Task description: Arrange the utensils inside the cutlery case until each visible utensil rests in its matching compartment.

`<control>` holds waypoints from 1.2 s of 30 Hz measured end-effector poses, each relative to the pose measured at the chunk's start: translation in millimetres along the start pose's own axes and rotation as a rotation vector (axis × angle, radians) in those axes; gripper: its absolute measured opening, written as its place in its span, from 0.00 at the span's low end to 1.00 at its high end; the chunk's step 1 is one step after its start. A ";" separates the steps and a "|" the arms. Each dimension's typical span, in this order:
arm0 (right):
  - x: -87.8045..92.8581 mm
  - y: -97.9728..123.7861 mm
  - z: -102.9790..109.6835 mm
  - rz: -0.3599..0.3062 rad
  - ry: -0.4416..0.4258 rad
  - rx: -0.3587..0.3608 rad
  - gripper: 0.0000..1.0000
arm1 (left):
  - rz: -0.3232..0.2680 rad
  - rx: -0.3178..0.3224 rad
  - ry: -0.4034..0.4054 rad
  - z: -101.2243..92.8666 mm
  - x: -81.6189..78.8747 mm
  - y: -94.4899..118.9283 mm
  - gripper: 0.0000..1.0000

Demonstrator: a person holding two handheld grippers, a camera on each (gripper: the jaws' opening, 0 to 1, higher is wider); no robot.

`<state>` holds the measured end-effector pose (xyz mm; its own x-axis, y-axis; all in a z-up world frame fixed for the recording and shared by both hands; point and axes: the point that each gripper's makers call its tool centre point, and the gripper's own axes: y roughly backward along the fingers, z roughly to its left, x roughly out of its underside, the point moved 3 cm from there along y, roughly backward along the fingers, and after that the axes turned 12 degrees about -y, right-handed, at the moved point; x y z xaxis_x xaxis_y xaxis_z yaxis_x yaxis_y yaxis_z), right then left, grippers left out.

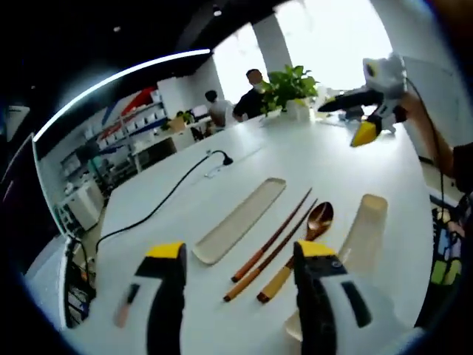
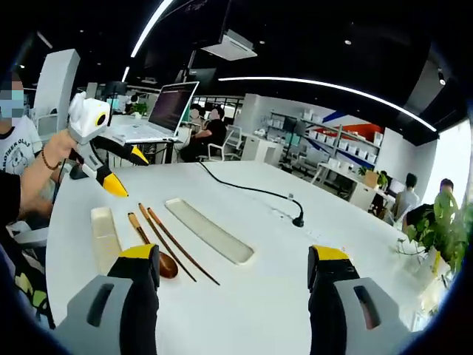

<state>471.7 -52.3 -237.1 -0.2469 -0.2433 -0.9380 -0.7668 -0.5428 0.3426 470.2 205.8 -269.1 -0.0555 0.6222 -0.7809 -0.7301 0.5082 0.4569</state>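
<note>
Left gripper (image 1: 240, 277): jaws apart, empty | right gripper (image 2: 233, 277): jaws apart, empty | chopsticks (image 1: 270, 244) and spoon (image 1: 307, 240): on white table (image 1: 170, 222), between case tray (image 1: 240, 220) and case lid (image 1: 362, 225), outside both.

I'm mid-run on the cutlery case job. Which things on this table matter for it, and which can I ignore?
For the job:
- case tray
- second cream case piece
- pair of chopsticks
- wooden spoon
- left gripper, open
- right gripper, open

Just lying about:
- black cable
- laptop
- potted plant
</note>
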 end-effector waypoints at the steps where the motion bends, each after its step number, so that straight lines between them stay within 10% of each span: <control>1: 1.2 -1.5 -0.8 0.007 -0.001 0.000 0.84 | 0.008 0.007 -0.008 -0.9 1.0 -1.4 0.58; 36: 25.9 -52.5 2.3 0.212 0.096 -0.057 0.70 | 0.270 0.182 -0.202 -1.9 29.9 -44.2 0.36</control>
<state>504.2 -28.3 -279.5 -0.3397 -0.4304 -0.8363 -0.6683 -0.5152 0.5367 499.5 200.8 -313.4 -0.0811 0.8439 -0.5304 -0.5738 0.3956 0.7171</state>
